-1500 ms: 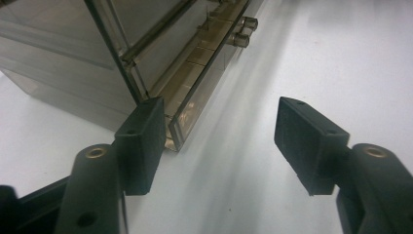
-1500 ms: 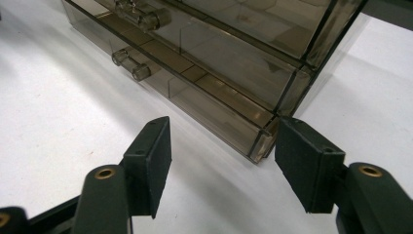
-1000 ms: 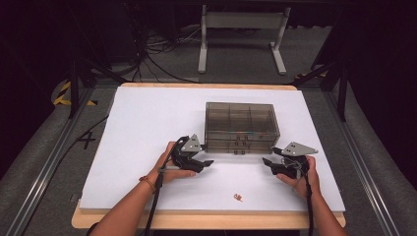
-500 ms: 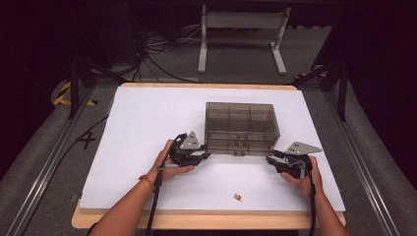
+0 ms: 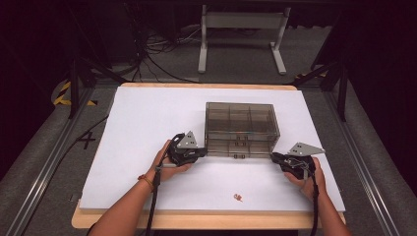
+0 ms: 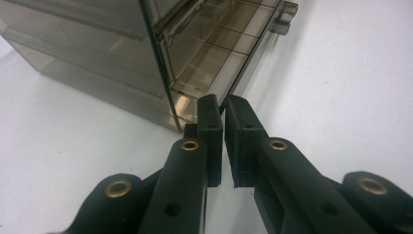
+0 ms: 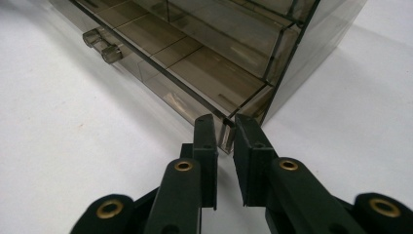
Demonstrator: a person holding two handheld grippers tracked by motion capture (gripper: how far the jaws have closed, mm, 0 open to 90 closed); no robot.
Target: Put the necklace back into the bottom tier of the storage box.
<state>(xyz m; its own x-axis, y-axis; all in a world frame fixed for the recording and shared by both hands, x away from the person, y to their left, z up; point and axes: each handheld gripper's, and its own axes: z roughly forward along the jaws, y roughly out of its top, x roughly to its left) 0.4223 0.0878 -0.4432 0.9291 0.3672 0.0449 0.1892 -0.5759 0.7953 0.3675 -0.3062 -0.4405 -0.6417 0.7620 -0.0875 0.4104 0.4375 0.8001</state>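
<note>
Both claws have just been closing: left claw (image 6: 223, 109) pinches the drawer (image 5: 239, 146) front's left end, right claw (image 7: 225, 127) its right end, the drawer running sideways between them.

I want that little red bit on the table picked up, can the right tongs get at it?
Probably yes, once freed: the red bit lies on bare table nearby, but the right tongs are pinching the drawer corner.

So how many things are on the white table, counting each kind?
Smoky plastic drawer box: 1
Hand-held gripper: 2, the left hand-held gripper and the right hand-held gripper, each pinching a front corner of the bottom drawer
Small reddish bit: 1
Total: 4
</note>
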